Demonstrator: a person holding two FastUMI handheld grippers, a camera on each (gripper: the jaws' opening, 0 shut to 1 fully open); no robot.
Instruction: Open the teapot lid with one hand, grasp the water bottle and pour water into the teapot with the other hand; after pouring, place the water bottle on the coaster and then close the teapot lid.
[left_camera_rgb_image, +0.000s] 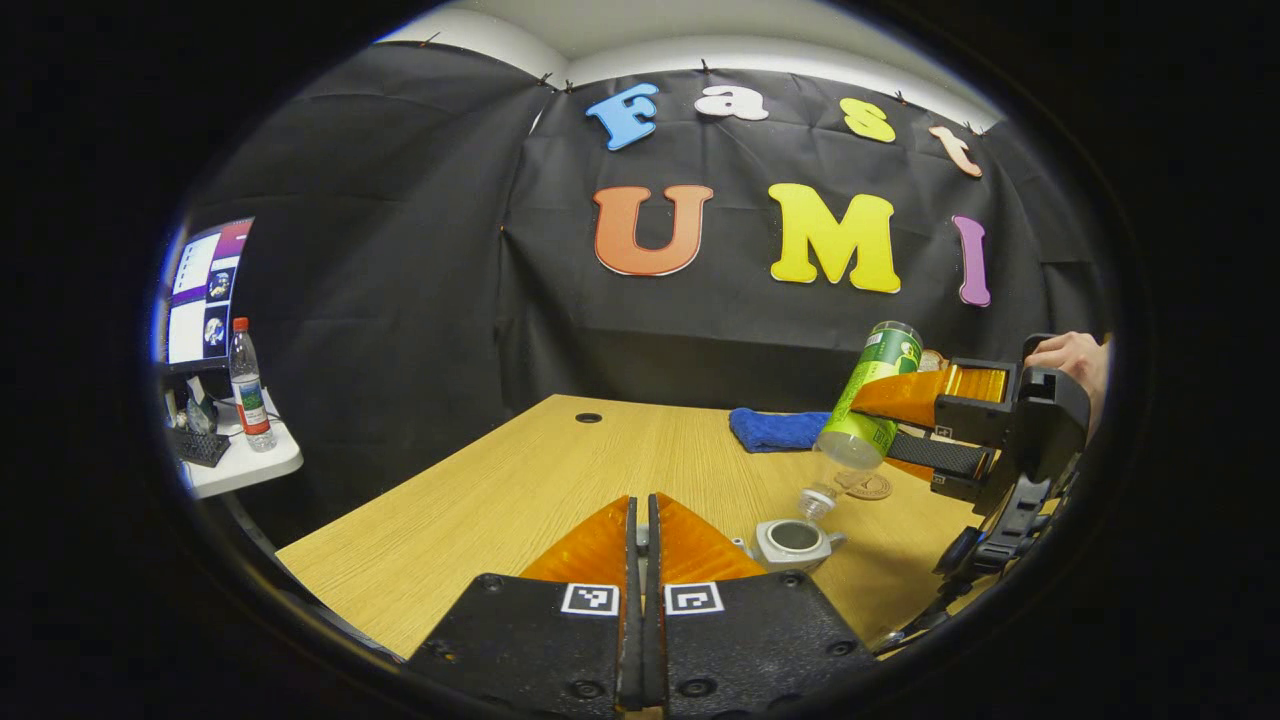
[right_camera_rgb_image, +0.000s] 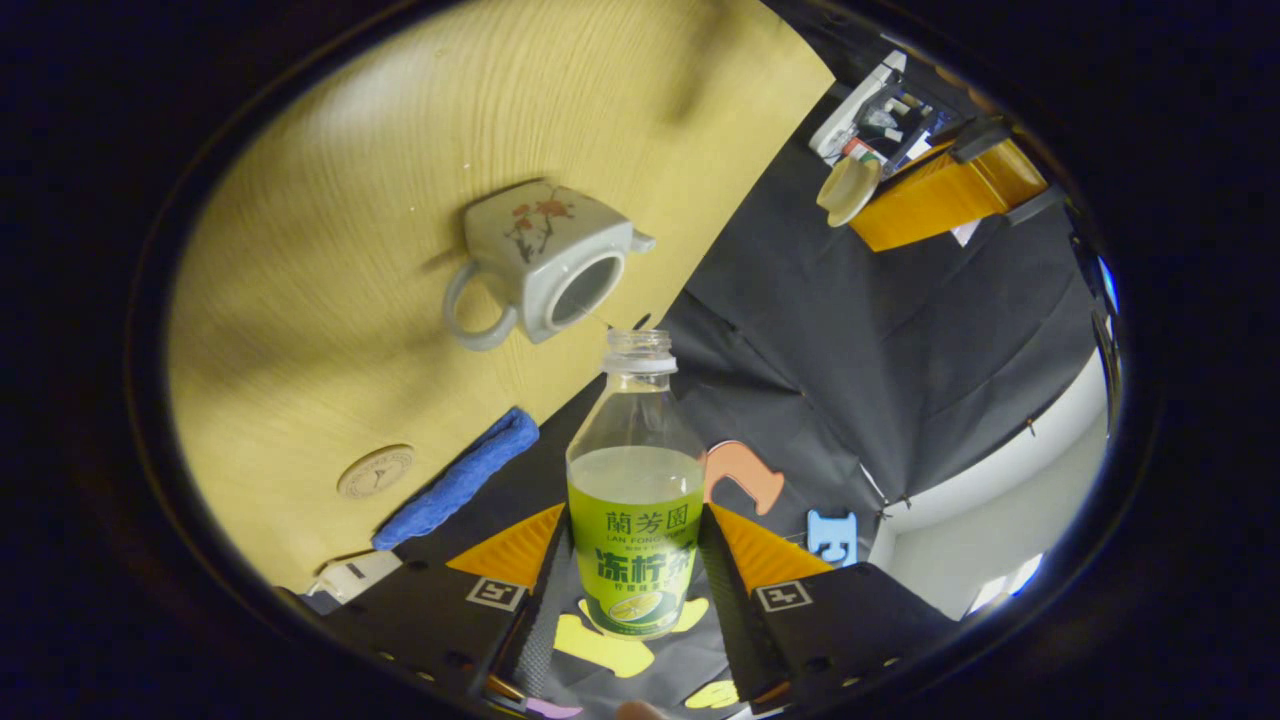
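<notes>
Right gripper (right_camera_rgb_image: 633, 560) clamps both fingers on the water bottle (right_camera_rgb_image: 636, 500), tipped neck-down with its open mouth just above the lidless teapot (right_camera_rgb_image: 535, 265), which sits on the desk (left_camera_rgb_image: 500, 480) toward its near right edge. Left gripper (left_camera_rgb_image: 641, 545) has its fingers nearly together; the right gripper view shows the teapot lid (right_camera_rgb_image: 848, 188) pinched at its tips. Coaster (left_camera_rgb_image: 866, 485) and blue cloth (left_camera_rgb_image: 778, 429) lie beyond the teapot, toward the far right corner.

Tilted water bottle (left_camera_rgb_image: 868, 405) hangs over the open teapot (left_camera_rgb_image: 793, 541), blocking approach from above
</notes>
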